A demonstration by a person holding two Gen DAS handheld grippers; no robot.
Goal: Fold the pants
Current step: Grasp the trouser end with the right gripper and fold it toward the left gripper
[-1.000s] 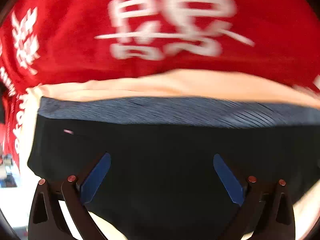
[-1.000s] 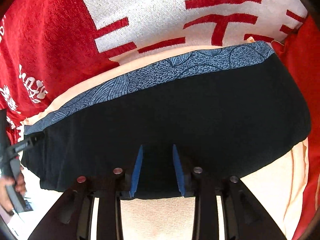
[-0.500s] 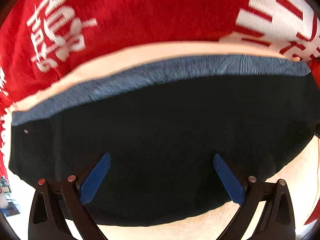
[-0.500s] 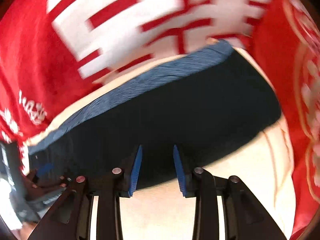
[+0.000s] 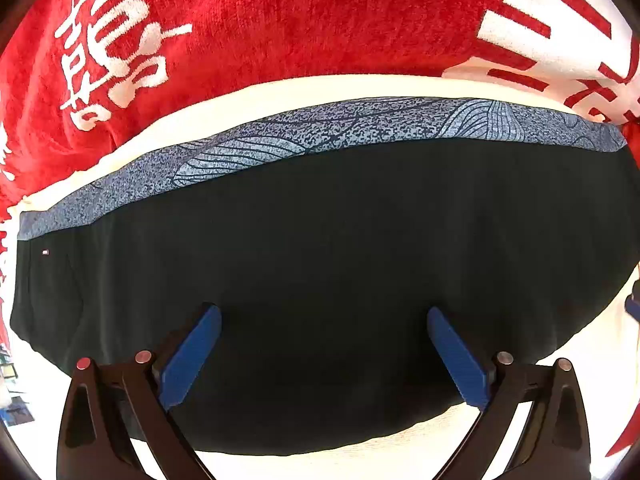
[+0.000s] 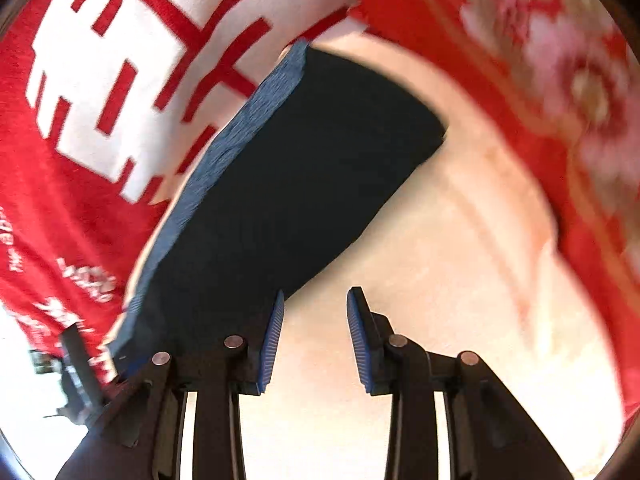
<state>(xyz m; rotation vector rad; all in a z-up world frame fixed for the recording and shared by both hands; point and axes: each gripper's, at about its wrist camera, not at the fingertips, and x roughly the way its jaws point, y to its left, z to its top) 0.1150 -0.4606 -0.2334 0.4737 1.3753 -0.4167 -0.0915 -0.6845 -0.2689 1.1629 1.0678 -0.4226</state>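
Note:
The pants (image 5: 340, 248) are black with a blue patterned waistband (image 5: 280, 140). They lie folded into a flat wide band on a cream cloth. My left gripper (image 5: 323, 354) is open wide, its blue pads (image 5: 188, 360) over the pants' near part, holding nothing. In the right wrist view the pants (image 6: 280, 184) run from upper middle to lower left. My right gripper (image 6: 316, 340) is open with a narrow gap and empty. It sits over the cream cloth just off the pants' near edge.
A red blanket with white characters (image 5: 280, 20) lies beyond the waistband. The cream cloth (image 6: 440, 280) spreads to the right. A red patterned fabric (image 6: 560, 100) borders it at far right. The left gripper's body (image 6: 76, 368) shows at lower left.
My right gripper has let go of the pants' near edge and swung right, now over the cream cloth. My left gripper stays open and has shifted slightly over the pants.

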